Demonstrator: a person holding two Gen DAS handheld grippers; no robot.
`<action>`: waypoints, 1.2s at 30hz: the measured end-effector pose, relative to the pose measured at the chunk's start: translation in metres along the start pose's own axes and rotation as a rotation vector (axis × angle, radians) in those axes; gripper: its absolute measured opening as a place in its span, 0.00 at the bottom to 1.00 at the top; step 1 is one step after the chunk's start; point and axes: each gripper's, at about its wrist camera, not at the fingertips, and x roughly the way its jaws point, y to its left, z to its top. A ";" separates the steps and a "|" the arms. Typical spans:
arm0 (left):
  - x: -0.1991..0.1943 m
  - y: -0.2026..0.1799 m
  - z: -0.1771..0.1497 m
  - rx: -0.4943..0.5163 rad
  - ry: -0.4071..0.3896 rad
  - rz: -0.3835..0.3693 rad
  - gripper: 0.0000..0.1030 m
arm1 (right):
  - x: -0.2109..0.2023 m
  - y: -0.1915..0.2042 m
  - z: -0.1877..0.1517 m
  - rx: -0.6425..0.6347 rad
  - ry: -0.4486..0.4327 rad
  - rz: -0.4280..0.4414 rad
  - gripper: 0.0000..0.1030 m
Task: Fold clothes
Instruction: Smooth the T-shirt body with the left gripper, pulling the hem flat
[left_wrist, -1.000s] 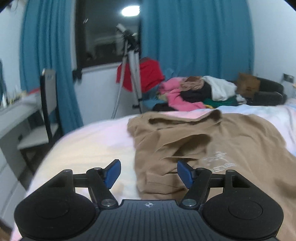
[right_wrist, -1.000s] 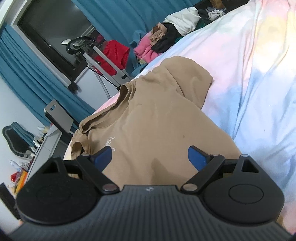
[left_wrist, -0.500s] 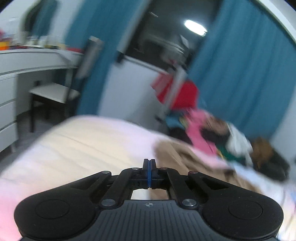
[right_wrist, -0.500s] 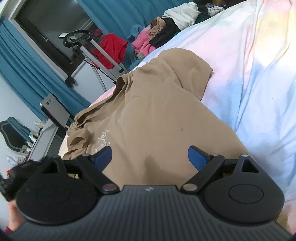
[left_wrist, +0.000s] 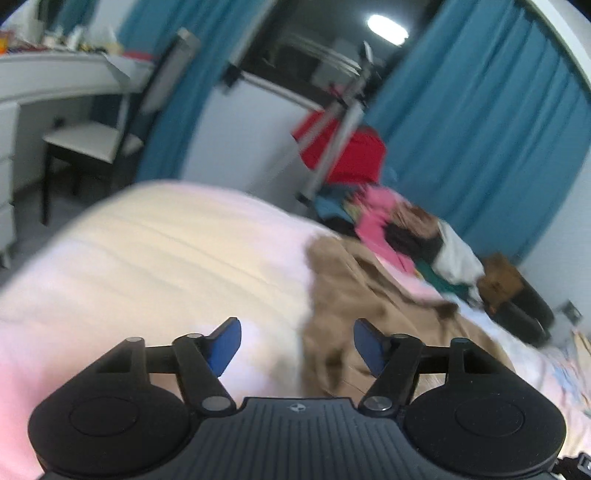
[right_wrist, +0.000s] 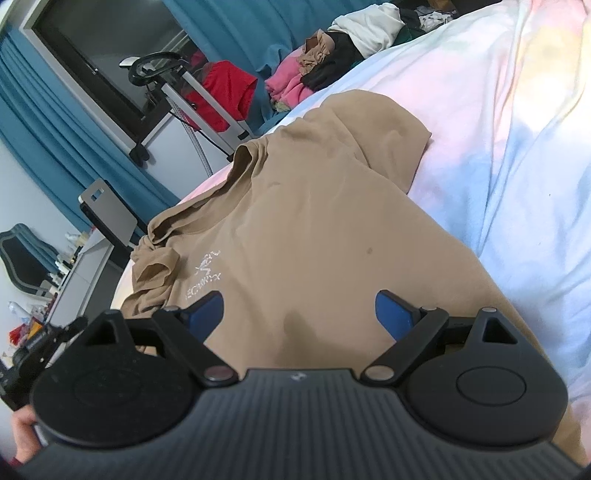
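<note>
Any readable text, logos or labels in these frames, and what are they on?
White chest print on the tan T-shirt: a small figure logo above one word, seen tilted and too small to read with certainty.
Left wrist view: too blurred, nothing readable.
Items on the desk: too small to read.

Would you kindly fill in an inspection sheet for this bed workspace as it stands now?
Surface: bed, pastel sheet, lightly creased.
Job's things: tan T-shirt lying logo up, near sleeve bunched, collar rumpled.
Clutter: clothes pile at the far end of the bed.
Grippers: left gripper open, empty, over the shirt's edge; right gripper open, empty, over the shirt body.
Cables: nothing seen.
Surroundings: blue curtains, dark window, tripod, chair, desk.
</note>
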 end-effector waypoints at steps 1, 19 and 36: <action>0.007 -0.006 -0.005 0.006 0.021 -0.013 0.67 | 0.000 -0.001 0.000 0.001 0.001 0.002 0.88; -0.046 0.054 0.020 -0.198 -0.244 0.412 0.05 | 0.005 0.005 -0.004 -0.019 0.003 -0.005 0.88; -0.045 0.062 0.026 -0.014 -0.181 0.298 0.66 | 0.010 0.008 -0.006 -0.050 0.001 -0.021 0.88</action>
